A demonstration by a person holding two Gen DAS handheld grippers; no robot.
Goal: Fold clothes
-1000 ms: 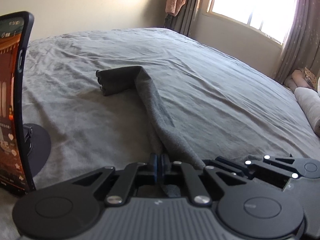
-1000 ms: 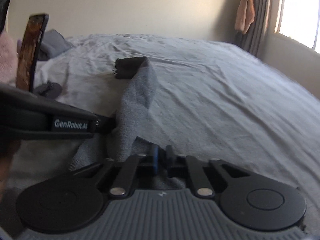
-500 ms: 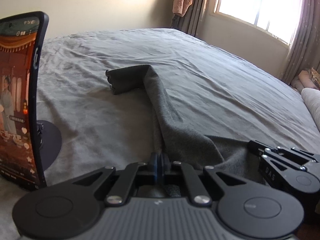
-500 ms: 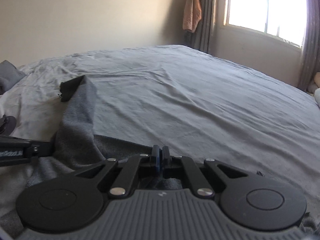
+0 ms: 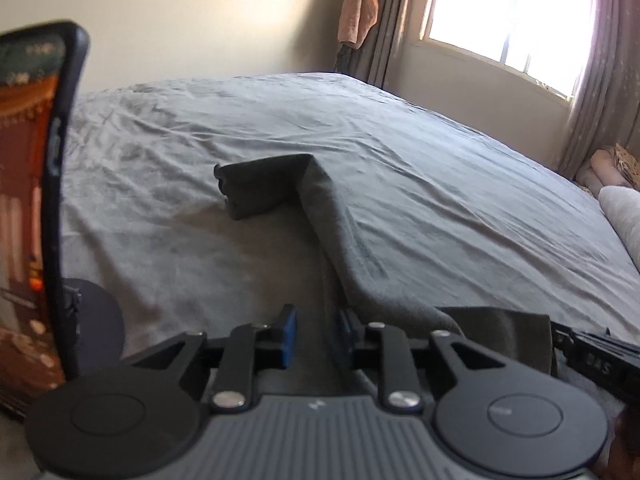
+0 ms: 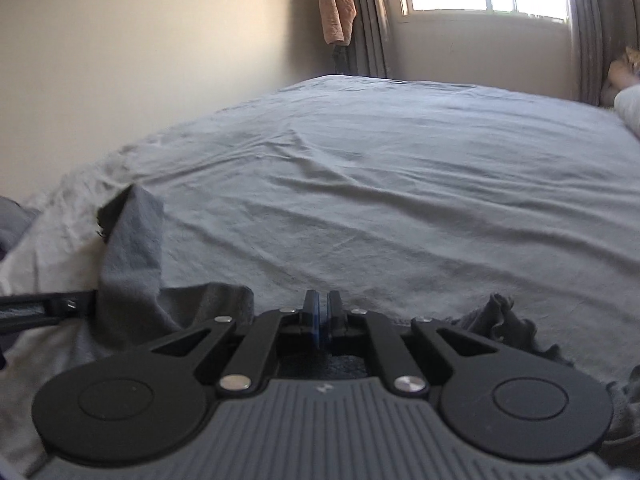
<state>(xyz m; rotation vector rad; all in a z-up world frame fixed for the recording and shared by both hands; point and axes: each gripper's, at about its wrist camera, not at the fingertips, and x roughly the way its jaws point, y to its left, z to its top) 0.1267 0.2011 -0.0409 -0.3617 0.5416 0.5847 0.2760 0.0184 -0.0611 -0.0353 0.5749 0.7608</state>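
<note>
on the grey bed (image 5: 440, 200), left tongs (image 5: 316, 336) gape around dark garment (image 5: 332, 216); right tongs (image 6: 322, 314) pinch its mostly hidden edge.

the left gripper (image 5: 316, 334) had a ribbed grey body flanked by two round black discs, with black link arms fastened by silver screws and blue pads (image 5: 289, 334) on the inner faces of its fingers. the right gripper (image 6: 322, 314) was built the same way: grey ribbed housing, black discs, silver screw heads, and a blue pad (image 6: 316, 320) between black fingers. a small pale mark sat at the top centre of each grey body.
</note>
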